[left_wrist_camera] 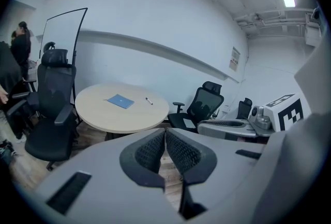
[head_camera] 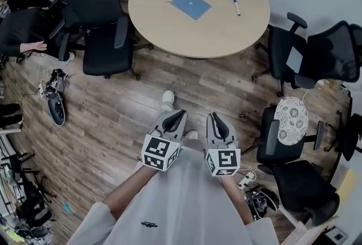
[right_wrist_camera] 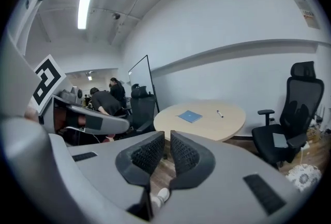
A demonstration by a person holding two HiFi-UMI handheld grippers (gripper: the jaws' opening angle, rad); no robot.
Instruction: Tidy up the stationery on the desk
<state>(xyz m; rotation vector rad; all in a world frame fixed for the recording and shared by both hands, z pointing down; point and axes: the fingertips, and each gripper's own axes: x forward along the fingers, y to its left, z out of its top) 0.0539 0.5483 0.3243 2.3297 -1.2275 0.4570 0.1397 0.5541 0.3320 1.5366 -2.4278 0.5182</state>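
Note:
A round beige table (head_camera: 199,17) stands well ahead of me across the wooden floor. On it lie a blue notebook (head_camera: 191,4) and, to its right, a white marker pen (head_camera: 236,6). Both appear again on the table (left_wrist_camera: 121,112) in the left gripper view, notebook (left_wrist_camera: 120,101) and pen (left_wrist_camera: 149,101), and in the right gripper view, notebook (right_wrist_camera: 190,116) and pen (right_wrist_camera: 220,114). My left gripper (head_camera: 174,121) and right gripper (head_camera: 218,125) are held side by side close to my body, far from the table. Both are shut with nothing between the pads.
Black office chairs ring the table: two at its left (head_camera: 104,17), others at the right (head_camera: 317,57), one with a lace cushion (head_camera: 291,119). A person (head_camera: 22,23) sits at the far left. Shoes (head_camera: 56,99) and cables lie on the floor.

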